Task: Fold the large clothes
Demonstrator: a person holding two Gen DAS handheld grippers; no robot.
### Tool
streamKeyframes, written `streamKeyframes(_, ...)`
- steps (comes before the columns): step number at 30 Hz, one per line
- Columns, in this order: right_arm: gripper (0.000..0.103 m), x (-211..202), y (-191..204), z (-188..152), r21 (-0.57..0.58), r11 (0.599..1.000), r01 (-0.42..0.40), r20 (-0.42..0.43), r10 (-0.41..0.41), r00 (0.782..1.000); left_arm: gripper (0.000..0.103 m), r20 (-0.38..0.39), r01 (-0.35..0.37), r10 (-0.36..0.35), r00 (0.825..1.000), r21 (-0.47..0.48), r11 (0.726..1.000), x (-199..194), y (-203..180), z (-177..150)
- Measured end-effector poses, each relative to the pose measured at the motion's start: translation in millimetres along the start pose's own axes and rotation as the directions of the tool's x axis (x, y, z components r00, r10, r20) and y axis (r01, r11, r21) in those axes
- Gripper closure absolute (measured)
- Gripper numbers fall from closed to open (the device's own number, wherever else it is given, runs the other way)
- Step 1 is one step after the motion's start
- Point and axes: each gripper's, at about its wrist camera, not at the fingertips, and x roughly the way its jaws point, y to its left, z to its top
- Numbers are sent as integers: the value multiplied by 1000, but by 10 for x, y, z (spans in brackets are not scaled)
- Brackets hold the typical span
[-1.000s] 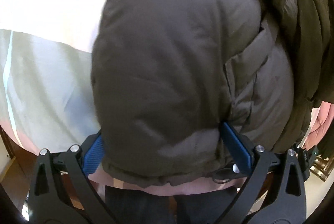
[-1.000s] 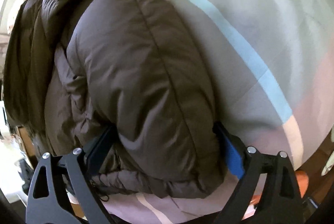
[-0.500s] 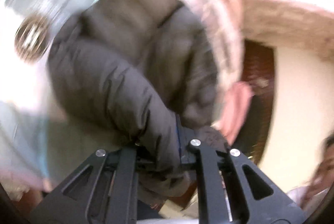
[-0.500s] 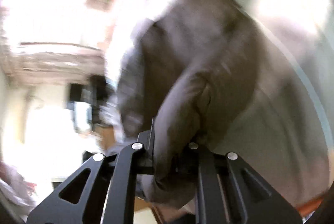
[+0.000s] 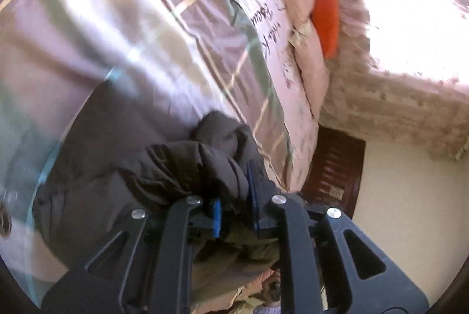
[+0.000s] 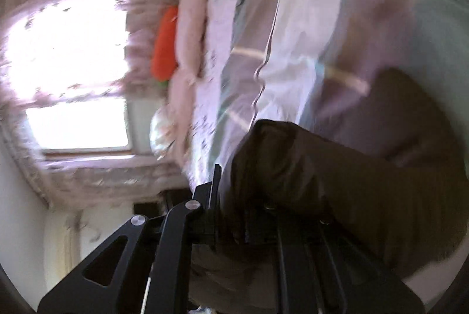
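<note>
Bed with plaid cover (image 5: pixel 140 30), orange carrot toy (image 5: pixel 326 21) beside pillows. Left gripper (image 5: pixel 234 205) and right gripper (image 6: pixel 234 214) each pinching dark puffer jacket (image 5: pixel 181 161).

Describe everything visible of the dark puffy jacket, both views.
The dark grey-brown puffy jacket looks quilted and padded, with a smooth, slightly shiny shell. It is bunched and creased, not flat. The left gripper is shut on a gathered fold, blue pads pressing either side; the right gripper is shut on another part, which drapes over its fingers. The rest trails down onto the plaid pink-and-green bedspread. No zip or hood can be made out.
</note>
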Motion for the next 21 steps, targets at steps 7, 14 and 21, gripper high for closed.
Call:
streamKeyframes(7, 92, 837, -70, 334, -90, 974, 208, 7, -208, 978, 87, 0, -140, 140, 990, -36, 989, 663, 62, 643)
streamKeyframes(14, 93, 1247, -355, 189, -183, 924, 335, -11, -343, 939, 86, -17, -200, 199, 980, -86, 976, 1175, 495, 711)
streamKeyframes(21, 90, 1188, -306, 293, -148, 935, 322, -32, -330, 943, 85, 59, -165, 171, 983, -94, 982, 1010, 398, 797)
